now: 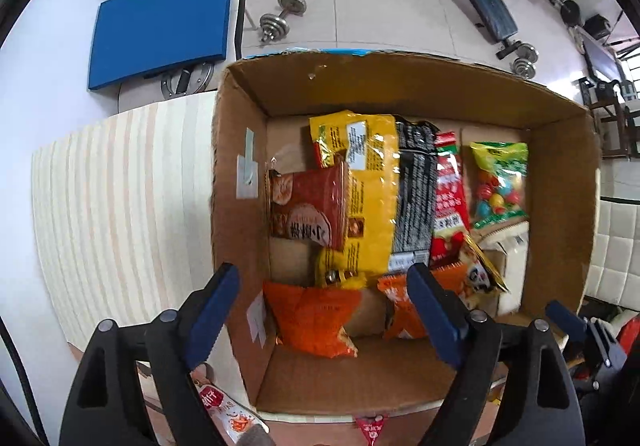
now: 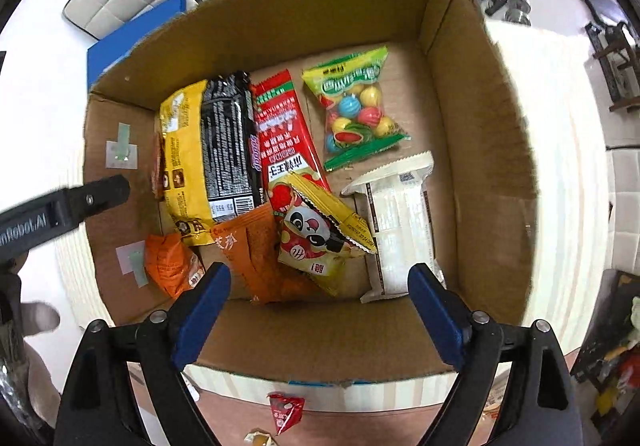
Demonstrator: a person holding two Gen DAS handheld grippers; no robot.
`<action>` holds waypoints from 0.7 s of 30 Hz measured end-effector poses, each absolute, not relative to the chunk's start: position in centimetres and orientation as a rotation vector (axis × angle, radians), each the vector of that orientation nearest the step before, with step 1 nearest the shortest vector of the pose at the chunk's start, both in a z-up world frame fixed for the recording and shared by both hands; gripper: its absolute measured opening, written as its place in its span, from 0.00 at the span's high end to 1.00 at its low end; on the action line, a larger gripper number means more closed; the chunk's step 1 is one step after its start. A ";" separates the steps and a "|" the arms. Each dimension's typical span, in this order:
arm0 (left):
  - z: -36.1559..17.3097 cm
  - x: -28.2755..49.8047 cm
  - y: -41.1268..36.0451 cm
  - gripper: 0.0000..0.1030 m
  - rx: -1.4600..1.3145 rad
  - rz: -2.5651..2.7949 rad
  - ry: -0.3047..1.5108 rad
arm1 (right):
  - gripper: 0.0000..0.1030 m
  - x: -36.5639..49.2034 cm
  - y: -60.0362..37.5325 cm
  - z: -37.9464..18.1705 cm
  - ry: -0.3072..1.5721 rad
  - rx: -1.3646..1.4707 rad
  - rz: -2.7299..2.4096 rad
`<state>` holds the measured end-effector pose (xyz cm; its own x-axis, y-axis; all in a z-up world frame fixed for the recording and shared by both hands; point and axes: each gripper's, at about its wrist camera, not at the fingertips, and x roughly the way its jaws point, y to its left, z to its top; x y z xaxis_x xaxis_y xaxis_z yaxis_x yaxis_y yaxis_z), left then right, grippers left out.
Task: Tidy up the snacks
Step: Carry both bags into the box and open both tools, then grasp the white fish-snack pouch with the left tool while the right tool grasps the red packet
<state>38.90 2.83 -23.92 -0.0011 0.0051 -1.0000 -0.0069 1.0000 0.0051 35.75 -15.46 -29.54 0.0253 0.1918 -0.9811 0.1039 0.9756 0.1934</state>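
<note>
above the cardboard box (image 2: pixel 472 94), both hand-held grippers point down, agape.

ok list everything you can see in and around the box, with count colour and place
cardboard box: one, brown, open-topped, on a striped cloth
big chip bag: one, yellow, left part of box
black packet: one, on the yellow bag
red long packet: one, box middle
gumball bag: one, green with coloured balls, far right part of box
white packet: one, near right of box
panda packet: one, yellow and red, near middle
orange packets: two, near left
brown-red packet: one, on the yellow bag's left side
small red triangle snack: one, outside box, near edge
dumbbells: several, on the floor
left gripper: open, empty
right gripper: open, empty
</note>
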 end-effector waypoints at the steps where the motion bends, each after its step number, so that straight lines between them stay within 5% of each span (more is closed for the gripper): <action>1: -23.3 38.3 2.9 0.17 -0.009 0.008 1.559 | 0.09 35.7 -15.4 -29.2 1.539 0.228 0.067; 14: -16.1 27.5 5.5 0.16 -0.123 -0.021 1.389 | 0.09 28.8 -13.6 -21.4 1.348 0.191 0.150; 21: -17.9 18.6 12.1 0.16 -0.221 0.108 1.406 | 0.09 22.2 -10.1 -24.6 1.457 0.253 0.257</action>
<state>18.60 12.08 -17.85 0.1638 -0.0556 -0.9849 -0.2057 0.9745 -0.0892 22.21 -10.09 -24.61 0.0958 0.3228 -0.9416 -0.0189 0.9464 0.3225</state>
